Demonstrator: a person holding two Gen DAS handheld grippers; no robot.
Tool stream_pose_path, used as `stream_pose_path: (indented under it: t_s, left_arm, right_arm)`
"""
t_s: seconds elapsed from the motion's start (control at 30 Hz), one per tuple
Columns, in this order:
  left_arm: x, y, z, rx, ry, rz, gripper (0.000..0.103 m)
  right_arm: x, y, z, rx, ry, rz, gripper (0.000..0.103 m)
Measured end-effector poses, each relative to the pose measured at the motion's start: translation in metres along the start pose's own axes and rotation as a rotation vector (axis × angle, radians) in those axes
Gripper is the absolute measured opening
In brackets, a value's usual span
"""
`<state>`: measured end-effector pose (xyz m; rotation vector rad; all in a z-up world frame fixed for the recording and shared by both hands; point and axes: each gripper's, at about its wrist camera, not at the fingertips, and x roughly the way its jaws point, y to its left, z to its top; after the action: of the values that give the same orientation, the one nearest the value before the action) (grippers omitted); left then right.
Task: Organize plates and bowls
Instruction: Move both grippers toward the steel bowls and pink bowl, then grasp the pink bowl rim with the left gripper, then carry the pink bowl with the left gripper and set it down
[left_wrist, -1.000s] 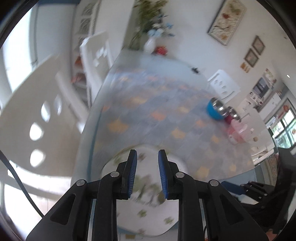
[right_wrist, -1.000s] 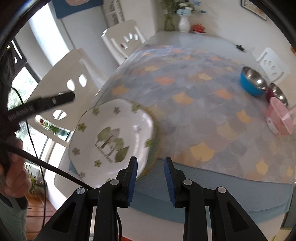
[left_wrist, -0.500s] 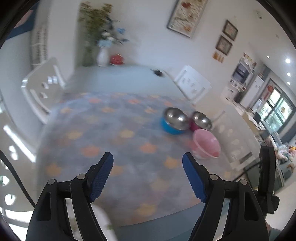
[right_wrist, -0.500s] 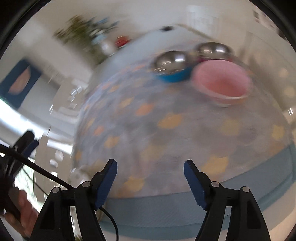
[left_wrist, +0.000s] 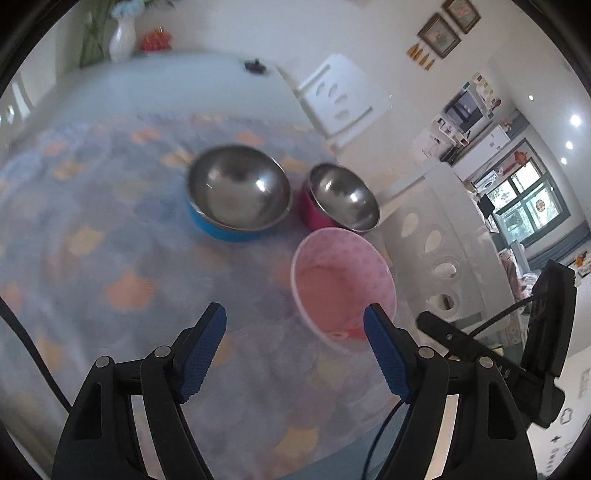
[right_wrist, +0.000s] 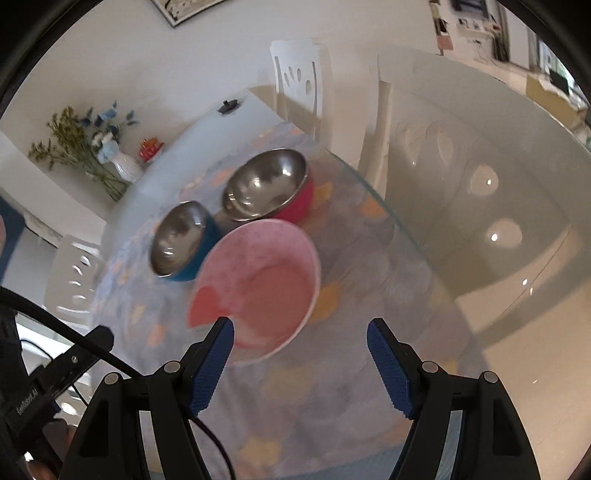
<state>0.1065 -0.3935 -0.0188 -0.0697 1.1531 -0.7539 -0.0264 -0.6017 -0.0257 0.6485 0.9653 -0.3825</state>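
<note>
I see three bowls grouped on the glass-topped table with the patterned cloth (left_wrist: 122, 258). The steel-lined blue bowl (left_wrist: 238, 194) sits left of the steel-lined magenta bowl (left_wrist: 341, 201), just beside it. The pink plastic bowl (left_wrist: 343, 286) sits nearer me, before those two. Behind them, a white vase of flowers (left_wrist: 122, 35) stands at the table's far end. A white cut-out chair (left_wrist: 338, 101) stands beyond the table's right side.

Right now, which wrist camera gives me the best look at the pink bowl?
The right wrist view: the pink bowl sits large and near centre, with its whole rim and inside visible, though blurred. In the left wrist view the same bowl appears smaller, off to the right, and the right finger of the left tongs covers part of its near edge.
</note>
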Motion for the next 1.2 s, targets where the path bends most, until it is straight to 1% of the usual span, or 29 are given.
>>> stream_pose_path:
  t_s: [0.07,0.13,0.17,0.2,0.23,0.27,0.3,0.33,0.37,0.4,0.47,0.5,0.57,0.63,0.77,0.9,0.97,1.07,1.13,1.2]
  left_arm:
    - [0.017,-0.003,0.002,-0.009,0.021,-0.001,0.074]
    - [0.036,-0.008,0.004,-0.014,0.051,0.014,0.071]
    - [0.045,-0.01,0.005,-0.014,0.069,0.021,0.067]
    - [0.056,-0.013,0.004,-0.014,0.096,0.034,0.058]
    - [0.061,-0.012,0.005,-0.015,0.112,0.039,0.052]
    - [0.07,-0.013,0.004,-0.017,0.135,0.048,0.042]
    - [0.075,-0.013,0.003,-0.021,0.145,0.055,0.036]
    - [0.081,-0.013,0.002,-0.025,0.153,0.062,0.033]
    - [0.086,-0.013,0.0,-0.031,0.16,0.067,0.028]
    - [0.089,-0.012,-0.001,-0.037,0.165,0.067,0.02]
    - [0.094,-0.011,-0.002,-0.042,0.171,0.063,0.013]
    - [0.095,-0.012,-0.003,-0.04,0.169,0.067,0.012]
    - [0.096,-0.012,-0.005,-0.038,0.173,0.068,0.012]
    - [0.096,-0.011,-0.006,-0.049,0.178,0.065,0.012]
    - [0.089,-0.009,-0.009,-0.055,0.172,0.064,0.012]
    - [0.071,-0.004,-0.015,-0.07,0.151,0.061,0.012]
    - [0.053,0.0,-0.021,-0.081,0.126,0.066,0.012]
    - [0.03,0.007,-0.027,-0.098,0.095,0.093,0.012]
    - [0.005,0.018,-0.035,-0.122,0.066,0.113,0.012]
    - [-0.012,0.027,-0.043,-0.146,0.058,0.142,0.012]
  right_arm:
    - [0.012,-0.002,0.006,-0.033,0.016,-0.006,0.072]
    - [0.027,-0.003,0.011,-0.081,0.034,-0.018,0.072]
    - [0.033,-0.003,0.012,-0.098,0.044,-0.022,0.071]
    - [0.04,-0.003,0.014,-0.113,0.054,-0.021,0.068]
    - [0.048,-0.001,0.016,-0.128,0.063,-0.018,0.061]
    - [0.055,-0.001,0.018,-0.142,0.07,-0.02,0.053]
    - [0.061,-0.001,0.02,-0.158,0.074,-0.034,0.052]
    - [0.066,0.0,0.022,-0.17,0.075,-0.051,0.05]
    - [0.07,-0.001,0.022,-0.176,0.077,-0.054,0.047]
    - [0.075,-0.002,0.024,-0.181,0.086,-0.045,0.045]
    - [0.08,-0.003,0.026,-0.194,0.091,-0.035,0.035]
    - [0.083,-0.003,0.027,-0.208,0.09,-0.033,0.031]
    - [0.086,-0.003,0.027,-0.221,0.088,-0.031,0.015]
    - [0.087,-0.003,0.026,-0.225,0.081,-0.025,0.01]
    - [0.085,-0.001,0.024,-0.226,0.078,-0.025,0.009]
    - [0.073,0.01,0.021,-0.241,0.066,-0.016,0.009]
    - [0.066,0.017,0.017,-0.251,0.06,-0.008,0.009]
    - [0.055,0.033,0.009,-0.27,0.061,0.019,0.009]
    - [0.047,0.048,0.001,-0.292,0.064,0.044,0.009]
    - [0.04,0.064,-0.008,-0.323,0.071,0.075,0.009]
